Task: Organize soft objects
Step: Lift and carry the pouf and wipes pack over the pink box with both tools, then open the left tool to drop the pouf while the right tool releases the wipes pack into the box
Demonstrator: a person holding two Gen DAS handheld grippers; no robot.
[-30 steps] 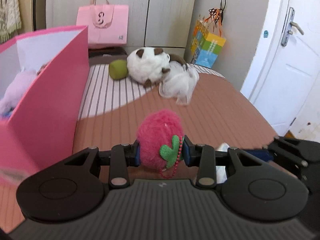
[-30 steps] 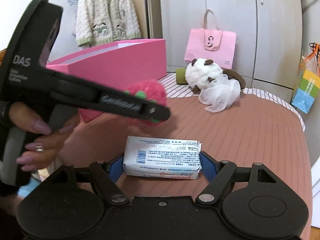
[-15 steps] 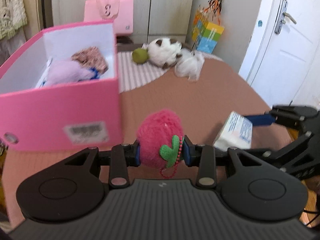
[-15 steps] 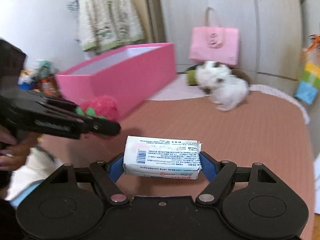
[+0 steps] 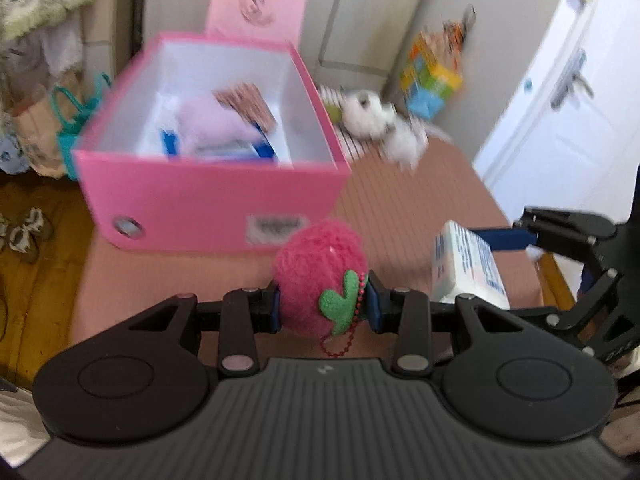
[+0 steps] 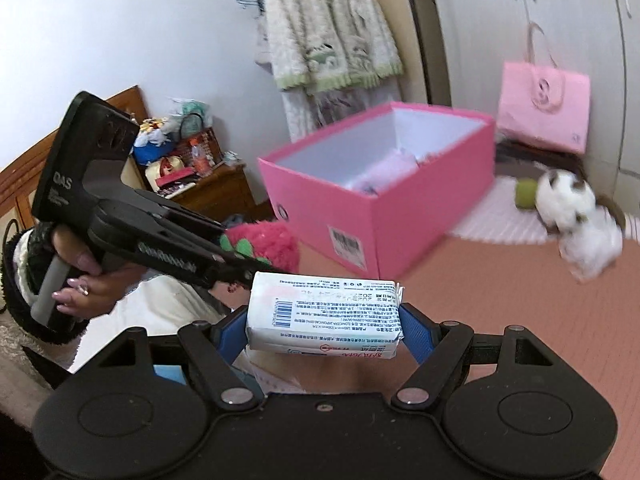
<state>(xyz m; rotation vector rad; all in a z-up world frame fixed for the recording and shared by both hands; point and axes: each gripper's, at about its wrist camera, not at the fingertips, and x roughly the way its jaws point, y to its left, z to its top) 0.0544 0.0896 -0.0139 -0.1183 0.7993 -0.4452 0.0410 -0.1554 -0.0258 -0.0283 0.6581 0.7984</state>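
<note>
An open pink box (image 5: 208, 196) sits on the brown ribbed bedspread (image 5: 400, 200), already holding a pale pink plush (image 5: 212, 124) and other soft items, with a white plush (image 6: 564, 200) farther off to the right. Bare bedspread lies between the box's near wall and both tools. The left gripper (image 5: 324, 304) clamps a pink strawberry plush (image 5: 316, 276), and just to its right the right gripper (image 6: 324, 322) clamps a white tissue pack (image 6: 324, 312).

The white-and-brown round plush toy (image 5: 366, 114) and the white mesh bath pouf (image 5: 404, 146) beside it are motion-blurred.
</note>
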